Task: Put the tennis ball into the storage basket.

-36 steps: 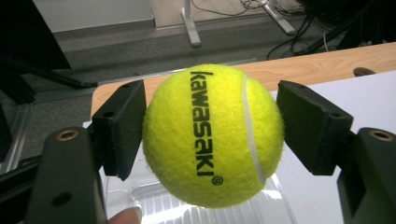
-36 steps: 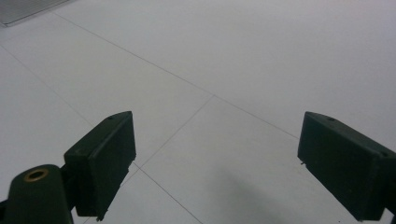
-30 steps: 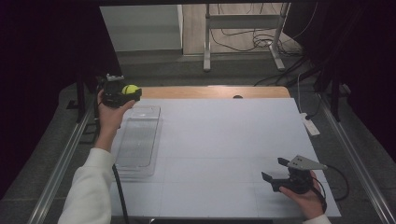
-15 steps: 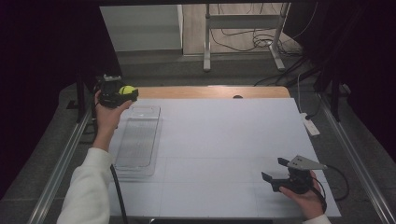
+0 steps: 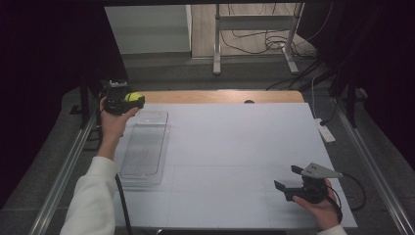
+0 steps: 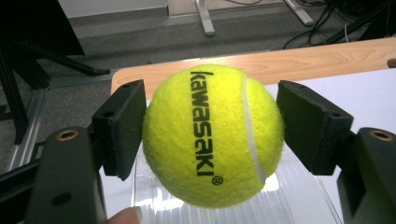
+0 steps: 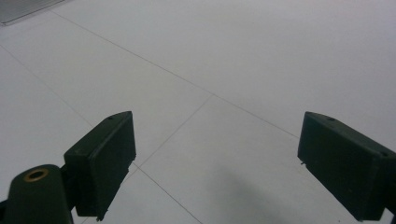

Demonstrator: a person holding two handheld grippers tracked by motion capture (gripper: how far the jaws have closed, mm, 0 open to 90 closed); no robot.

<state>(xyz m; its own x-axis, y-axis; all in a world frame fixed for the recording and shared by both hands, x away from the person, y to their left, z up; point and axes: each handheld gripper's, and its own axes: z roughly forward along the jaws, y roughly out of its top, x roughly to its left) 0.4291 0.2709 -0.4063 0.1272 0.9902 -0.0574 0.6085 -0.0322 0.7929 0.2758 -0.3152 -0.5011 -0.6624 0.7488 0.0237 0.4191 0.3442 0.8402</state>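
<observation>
left claw (image 5: 133, 99): closed on the tennis ball (image 5: 133, 97), one black pad on each side of it; in the left gripper view the claw (image 6: 211, 135) had the ball (image 6: 212, 135) squeezed between both pads, nothing loose.
tennis ball: yellow-green, black "kawasaki" print running top to bottom, white seam to the right of the print; held off the desk (image 5: 235, 147), above the far end of the clear tray (image 5: 144, 147).
clear tray: see-through plastic, long and narrow, ribbed floor, lying flat on the desk; in the left gripper view its wall (image 6: 299, 205) showed just under and behind the ball.
left hand (image 5: 113, 122): wrapped round the claw body beside the tray's far left corner, white sleeve (image 5: 93, 200) running back along the tray's left side; a fingertip (image 6: 123, 217) showed below the ball.
right claw (image 5: 288, 178): jaws wide apart, nothing between them; well apart from the tray, low over the desk's opposite near corner, held by the right hand (image 5: 320, 205); grey plate (image 5: 320, 171) on top.
right gripper view: claw (image 7: 215, 163) over bare white desk (image 7: 233, 70) with thin seam lines.
desk: white top, wooden strip (image 5: 220, 96) along the edge beyond the tray.
</observation>
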